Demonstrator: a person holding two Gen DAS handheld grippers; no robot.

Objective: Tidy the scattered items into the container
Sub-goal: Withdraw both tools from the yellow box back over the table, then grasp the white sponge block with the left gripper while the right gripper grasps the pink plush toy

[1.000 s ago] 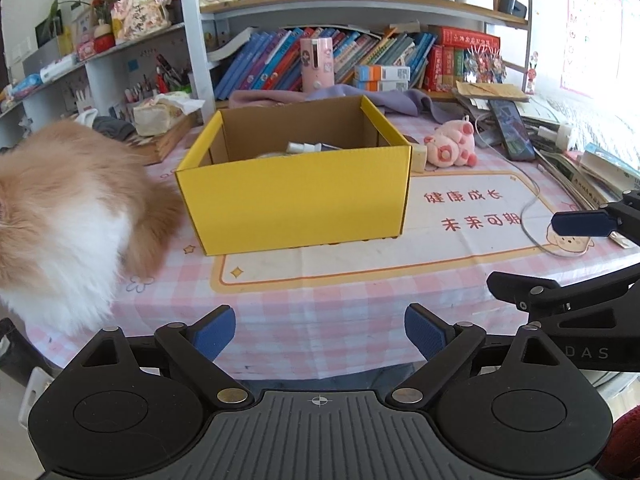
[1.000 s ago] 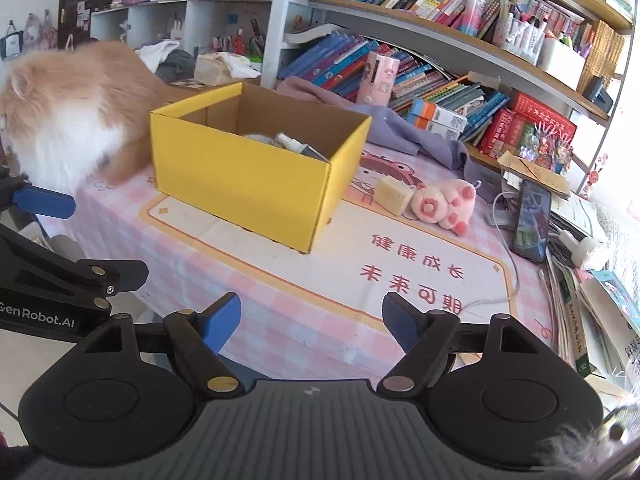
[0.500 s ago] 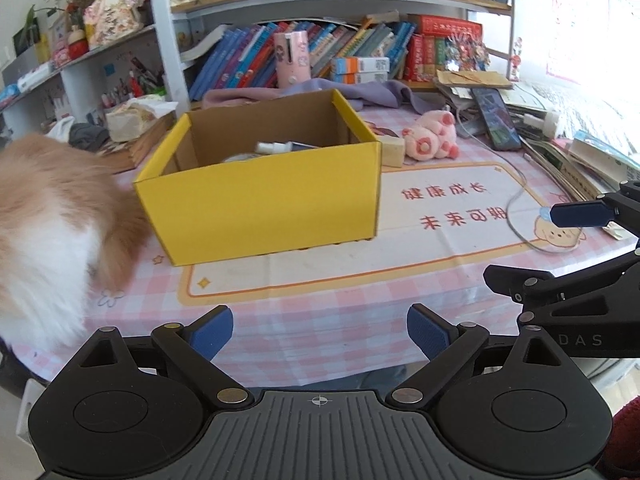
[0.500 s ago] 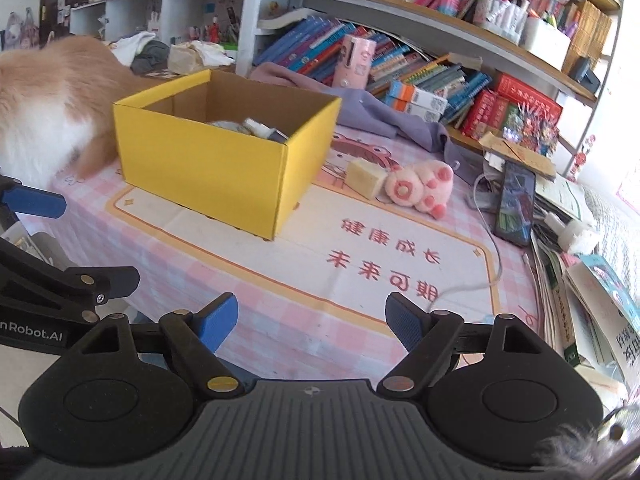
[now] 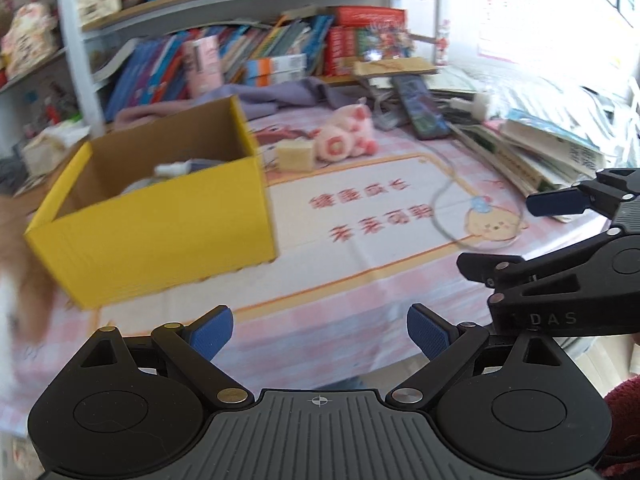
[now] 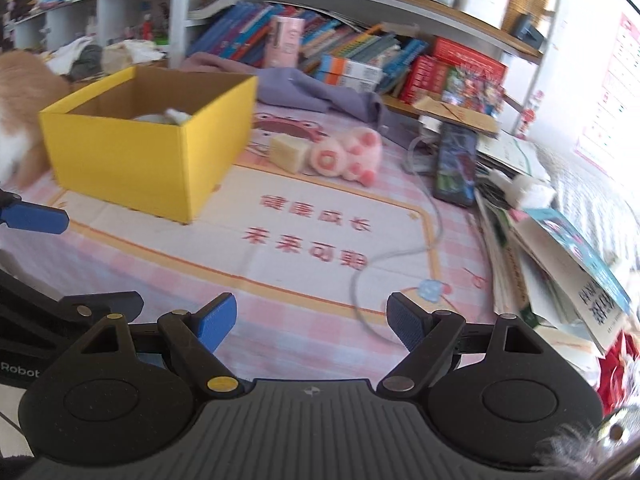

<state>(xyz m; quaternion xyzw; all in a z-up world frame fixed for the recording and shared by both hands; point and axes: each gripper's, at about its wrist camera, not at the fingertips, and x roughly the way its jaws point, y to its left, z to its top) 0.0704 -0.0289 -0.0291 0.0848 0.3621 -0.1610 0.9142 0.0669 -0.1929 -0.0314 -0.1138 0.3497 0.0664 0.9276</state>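
Pink plush pig (image 6: 347, 154) lies on desk (image 6: 304, 288), long axis left-right (feet toward camera), beside tan block (image 6: 287, 153); yellow box (image 6: 148, 152) at left. Left gripper (image 5: 319, 335) and right gripper (image 6: 309, 319): fingers apart, empty.

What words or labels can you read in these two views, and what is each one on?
"DAS": side of the right gripper, in the left wrist view.
"Robot": side of the left gripper, cut off at the right wrist view's edge.
Red Chinese characters on the table mat: upside down, too blurred to read.
Book spines and the book cover: too blurred.

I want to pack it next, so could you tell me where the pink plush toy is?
In the right wrist view, the pink plush toy lies on the tablecloth right of the yellow box, beside the beige block.
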